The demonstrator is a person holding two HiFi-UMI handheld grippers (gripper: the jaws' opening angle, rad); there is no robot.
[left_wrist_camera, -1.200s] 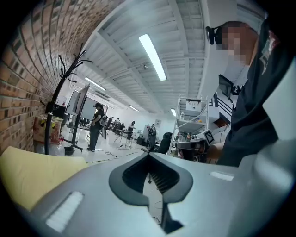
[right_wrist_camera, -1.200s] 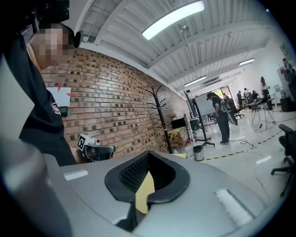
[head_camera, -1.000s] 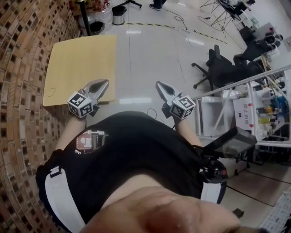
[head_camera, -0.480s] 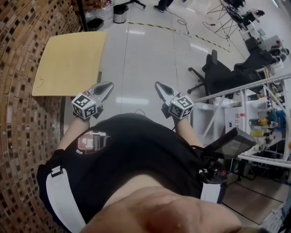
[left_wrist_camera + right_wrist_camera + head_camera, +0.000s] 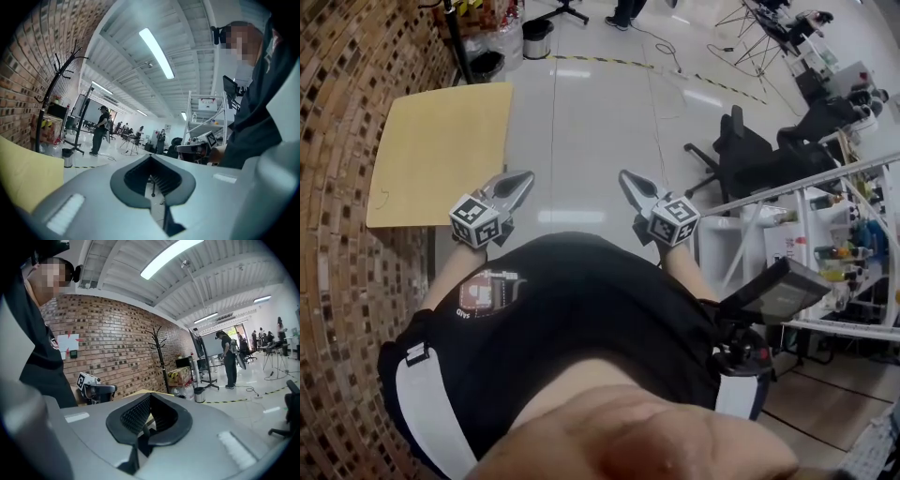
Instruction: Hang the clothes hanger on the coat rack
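My left gripper point(image 5: 521, 180) and right gripper point(image 5: 625, 178) are held out level in front of the person's body over the floor, both shut with nothing between the jaws. In the left gripper view the left gripper point(image 5: 151, 159) points toward the black coat rack point(image 5: 52, 89), which stands by the brick wall. The right gripper point(image 5: 151, 395) also faces the coat rack point(image 5: 160, 355). The coat rack's pole point(image 5: 455, 45) shows at the head view's top left, beyond the yellow table point(image 5: 441, 141). I see no clear clothes hanger; a small dark curved mark point(image 5: 382, 198) lies on the table's near left corner.
A brick wall point(image 5: 337, 244) runs along the left. A black office chair point(image 5: 741, 141) and a white metal shelf rack point(image 5: 825, 197) stand on the right. A bin point(image 5: 537, 36) sits near the coat rack. A person point(image 5: 100, 129) stands far off in the room.
The person has walked on: the table has slid left and farther off in the head view, and the chair has shifted. Both grippers have stayed shut in front of the body.
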